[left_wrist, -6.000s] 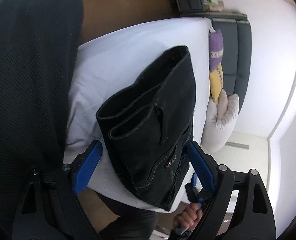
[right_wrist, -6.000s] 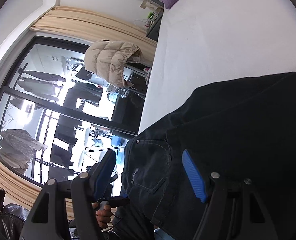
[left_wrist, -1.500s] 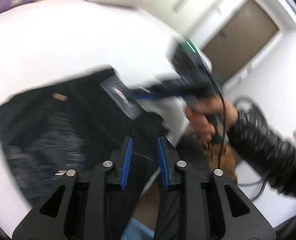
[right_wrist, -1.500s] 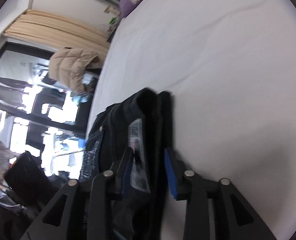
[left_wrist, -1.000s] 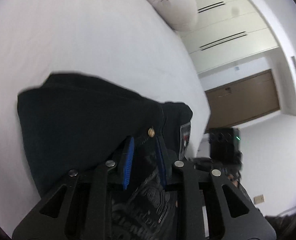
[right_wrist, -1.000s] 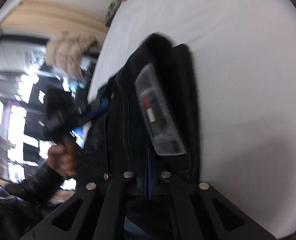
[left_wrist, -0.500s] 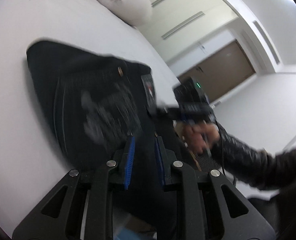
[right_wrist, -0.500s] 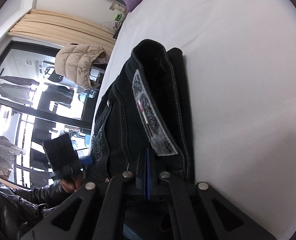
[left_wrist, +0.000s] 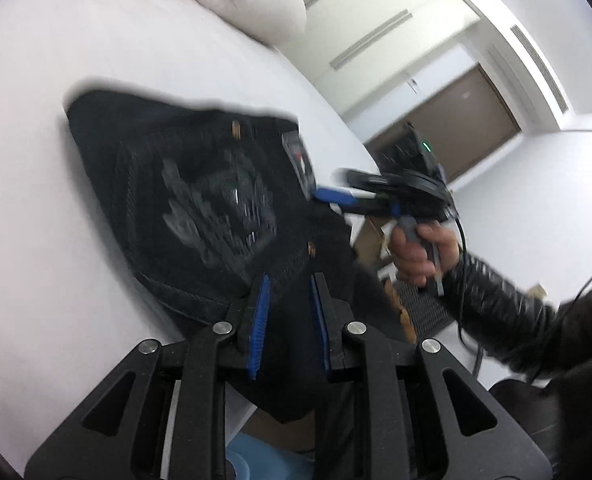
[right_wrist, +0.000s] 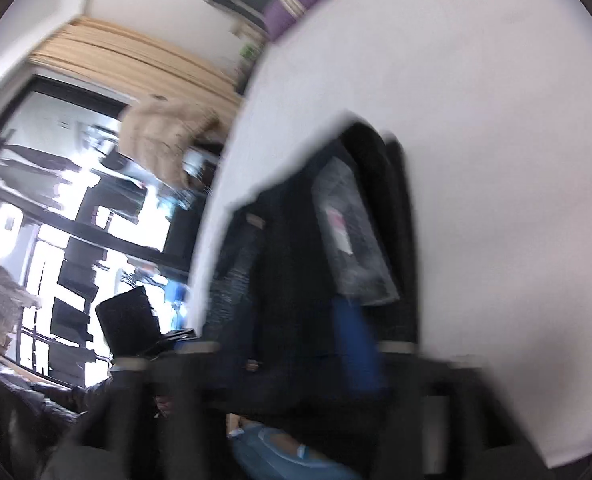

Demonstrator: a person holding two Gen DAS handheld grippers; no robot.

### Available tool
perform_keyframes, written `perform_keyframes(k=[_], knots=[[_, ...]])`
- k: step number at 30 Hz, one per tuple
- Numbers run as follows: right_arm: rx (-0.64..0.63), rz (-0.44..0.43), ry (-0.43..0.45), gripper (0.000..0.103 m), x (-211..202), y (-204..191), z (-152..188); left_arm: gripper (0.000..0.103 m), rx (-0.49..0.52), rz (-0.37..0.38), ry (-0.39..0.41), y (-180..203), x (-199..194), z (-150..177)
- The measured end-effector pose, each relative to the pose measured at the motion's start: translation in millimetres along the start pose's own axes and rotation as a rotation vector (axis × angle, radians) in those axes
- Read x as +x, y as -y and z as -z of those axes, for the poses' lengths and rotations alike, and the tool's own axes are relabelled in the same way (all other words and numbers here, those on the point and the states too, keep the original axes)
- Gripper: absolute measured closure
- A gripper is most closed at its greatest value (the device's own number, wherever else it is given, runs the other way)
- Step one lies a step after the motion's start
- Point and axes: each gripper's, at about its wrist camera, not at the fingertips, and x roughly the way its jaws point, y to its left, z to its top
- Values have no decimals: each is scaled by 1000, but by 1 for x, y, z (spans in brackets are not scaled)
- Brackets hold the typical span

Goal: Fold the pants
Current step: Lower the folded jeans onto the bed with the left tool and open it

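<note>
Left tool (left_wrist: 288, 312): gripping narrowly a fold of black jeans (left_wrist: 200, 200) lying on white bed (left_wrist: 36, 240). Right tool (left_wrist: 332, 196): jaws just opening, releasing the waistband.

White walls, a brown door (left_wrist: 462, 128), curtained window (right_wrist: 76, 216) (bright daylight).

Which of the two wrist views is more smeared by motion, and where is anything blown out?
Right wrist view: heavy smear, the right hand-held gripper a streak, the window blown out. Left wrist view: the left hand-held gripper is sharp, the black pants blurred; both views bend at the fisheye rim.
</note>
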Motion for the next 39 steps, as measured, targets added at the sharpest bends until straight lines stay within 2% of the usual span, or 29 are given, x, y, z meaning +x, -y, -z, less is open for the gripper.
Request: perform_keyframes(k=[1,2,3,4,5,7,10,11,15,16,17,19,20,21,24,27,29,33,36,39], knots=[[-19,1,45,15,-13,-6,-3,80,7,-4,38,3,-10,-5],[-37,8,76,15,-23,-9,-6,62,4,-11,75,3,-20,-11],[-45,22,84,15,-30,-9,-12,22,-15,-34,100,-1,-26,-16],[-34,36,79,15,-35,-5,-17,8,-35,-62,122,-5,-28,-18],[-15,68,62,15,-36,2,-24,3,-49,-81,143,-9,-29,-19],[21,126,-1,18,-27,17,-33,3,-94,-110,132,-22,-22,-21],[77,164,-98,28,-6,41,-38,3,-257,-143,42,-50,5,-20],[88,163,-124,33,3,48,-39,3,-280,-144,34,-56,8,-20],[91,130,-142,38,16,49,-43,4,-308,-152,0,-66,23,-33],[89,130,-160,44,21,47,-43,5,-322,-150,-16,-69,25,-36],[86,135,-184,49,27,46,-43,8,-337,-149,-43,-73,32,-40],[81,146,-208,50,34,42,-40,28,-353,-146,-74,-76,41,-47],[78,153,-213,50,37,39,-40,44,-362,-164,-104,-78,47,-50],[79,160,-217,51,40,37,-40,57,-362,-201,-119,-79,52,-52],[37,244,-225,58,49,21,-38,67,-371,-231,-122,-81,56,-53],[-31,313,-211,71,49,4,-37,73,-364,-229,-114,-81,59,-58],[-54,323,-195,79,48,-8,-39,76,-357,-234,-115,-79,59,-65],[-113,305,-143,81,42,-37,-57,78,-269,-259,-82,-59,45,-96],[-148,272,-92,82,44,-59,-89,78,-211,-299,-35,-63,22,-130],[-179,236,-61,82,64,-81,-130,78,-152,-377,-6,-78,-1,-172]])
